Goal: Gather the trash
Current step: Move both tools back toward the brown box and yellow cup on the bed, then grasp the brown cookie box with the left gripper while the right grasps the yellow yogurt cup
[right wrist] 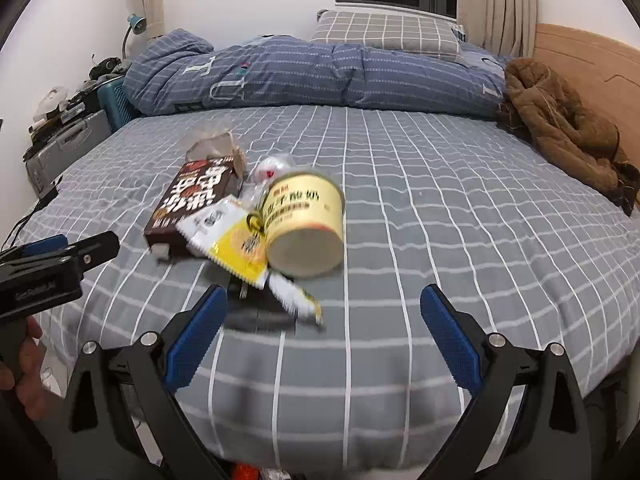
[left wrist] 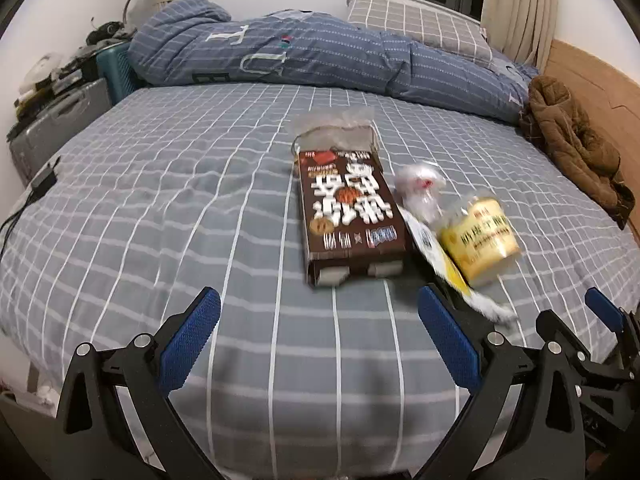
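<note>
- The trash lies in a loose cluster near the middle of the bed (left wrist: 200, 200), on the grey checked sheet.
- A brown snack box (left wrist: 348, 204) lies flat with its printed face up; its near end flap is open, and a clear plastic bag (left wrist: 336, 128) sits at its far end.
- Just right of the box, a yellow paper cup (right wrist: 306, 224) lies on its side, its base turned toward the right wrist camera.
- A yellow and white wrapper (right wrist: 236, 240) rests against the cup and the box, overlapping both; a second thin wrapper (right wrist: 298, 298) trails from it toward the near edge of the bed.
- Crumpled clear plastic (left wrist: 420, 188) with a red spot sits behind the cup, beside the box.
- The left gripper (left wrist: 320, 344) hovers over the sheet short of the box, its blue pads spread wide and holding nothing.
- The right gripper (right wrist: 324, 340) is just short of the wrappers and cup, its jaws also wide apart and empty.
- A folded blue quilt (right wrist: 320, 76) runs across the far side of the bed, with a checked pillow (right wrist: 384, 34) behind it.
- A brown jacket (right wrist: 560, 124) lies at the right by the wooden headboard (right wrist: 592, 68).
- A grey suitcase (left wrist: 56, 128) stands at the left of the bed.
</note>
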Motion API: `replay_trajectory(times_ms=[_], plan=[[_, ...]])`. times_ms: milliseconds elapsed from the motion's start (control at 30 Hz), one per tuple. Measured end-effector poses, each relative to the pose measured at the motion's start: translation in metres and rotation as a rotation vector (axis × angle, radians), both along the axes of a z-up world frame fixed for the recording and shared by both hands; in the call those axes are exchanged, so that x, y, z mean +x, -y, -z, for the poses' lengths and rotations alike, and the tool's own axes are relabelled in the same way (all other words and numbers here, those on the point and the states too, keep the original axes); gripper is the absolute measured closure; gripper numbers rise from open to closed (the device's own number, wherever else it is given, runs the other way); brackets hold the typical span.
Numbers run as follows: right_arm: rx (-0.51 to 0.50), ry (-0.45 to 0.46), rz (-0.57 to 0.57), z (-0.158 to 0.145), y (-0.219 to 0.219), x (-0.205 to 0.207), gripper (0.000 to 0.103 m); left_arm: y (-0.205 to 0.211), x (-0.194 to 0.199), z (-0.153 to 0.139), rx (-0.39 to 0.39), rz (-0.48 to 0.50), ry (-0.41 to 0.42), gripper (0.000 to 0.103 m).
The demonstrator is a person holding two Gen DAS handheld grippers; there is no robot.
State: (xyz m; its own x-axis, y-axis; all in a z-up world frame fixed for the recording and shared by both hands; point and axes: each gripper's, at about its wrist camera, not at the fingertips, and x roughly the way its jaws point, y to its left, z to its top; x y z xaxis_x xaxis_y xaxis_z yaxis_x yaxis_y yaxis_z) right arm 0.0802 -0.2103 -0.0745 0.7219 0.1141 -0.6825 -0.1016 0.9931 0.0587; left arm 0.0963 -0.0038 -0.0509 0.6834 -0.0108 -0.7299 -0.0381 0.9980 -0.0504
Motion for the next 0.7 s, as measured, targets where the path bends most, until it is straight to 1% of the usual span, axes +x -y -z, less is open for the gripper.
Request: replay_trajectory(times_ms=[200, 300, 467, 633, 700], plan=[[0.005, -0.009, -0.002, 0.007, -0.003, 0.040, 0.010, 0.005, 0.050, 0.005, -0.014, 0.010, -0.021, 0.006], [0.001, -0.019, -0.011, 0.012, -0.003, 0.059, 0.010, 0.010, 0.074, 0.009, -0.007, 0.022, -0.033, 0.006], [0.015, -0.031, -0.014, 0.019, -0.003, 0.087, 0.010, 0.018, 0.111, 0.022, -0.029, 0.020, -0.080, 0.006], [0.052, -0.050, -0.021, 0.026, -0.004, 0.103, 0.010, 0.027, 0.136, 0.032, -0.012, 0.031, -0.109, 0.006], [0.056, -0.062, -0.028, 0.031, -0.005, 0.107, 0.013, 0.029, 0.143, 0.038, 0.014, 0.023, -0.127, 0.006]])
